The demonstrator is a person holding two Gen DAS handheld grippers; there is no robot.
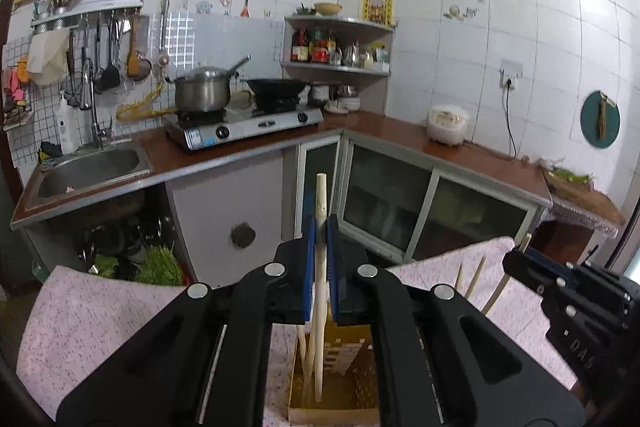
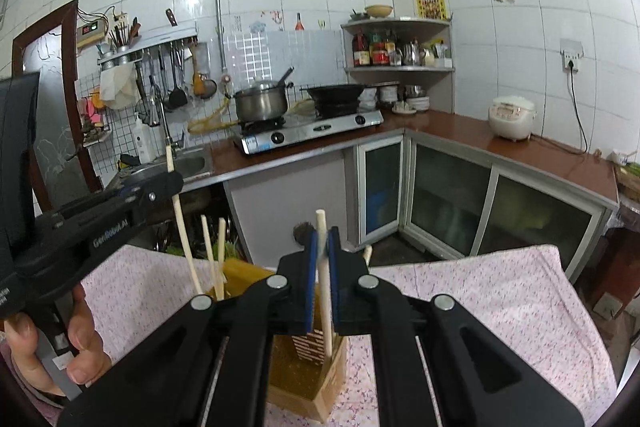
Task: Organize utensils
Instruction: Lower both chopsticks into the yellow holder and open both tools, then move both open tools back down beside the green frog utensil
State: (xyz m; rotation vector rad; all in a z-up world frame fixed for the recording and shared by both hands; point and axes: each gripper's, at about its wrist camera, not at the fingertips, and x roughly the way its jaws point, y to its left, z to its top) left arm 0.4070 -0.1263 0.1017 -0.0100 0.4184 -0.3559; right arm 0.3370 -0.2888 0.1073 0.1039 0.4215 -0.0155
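Your left tongs (image 1: 320, 227) and right tongs (image 2: 323, 239) each grip a pale wooden chopstick (image 1: 320, 195), tips inside the yellow perforated utensil box (image 2: 308, 375) on the pink-speckled cloth-covered worktop (image 2: 480, 299); white-tiled kitchen behind.

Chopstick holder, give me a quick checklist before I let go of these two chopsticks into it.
1. Left hand-held gripper shut on its chopstick: ok.
2. Right hand-held gripper shut on its chopstick: ok.
3. Left chopstick's lower end inside the chopstick holder: ok.
4. Right chopstick's lower end inside the holder: ok, it shows within the opening.
5. Either tip touching the holder's bottom: cannot tell.
6. Holder upright on the pink cloth: ok, with other chopsticks already standing in it.
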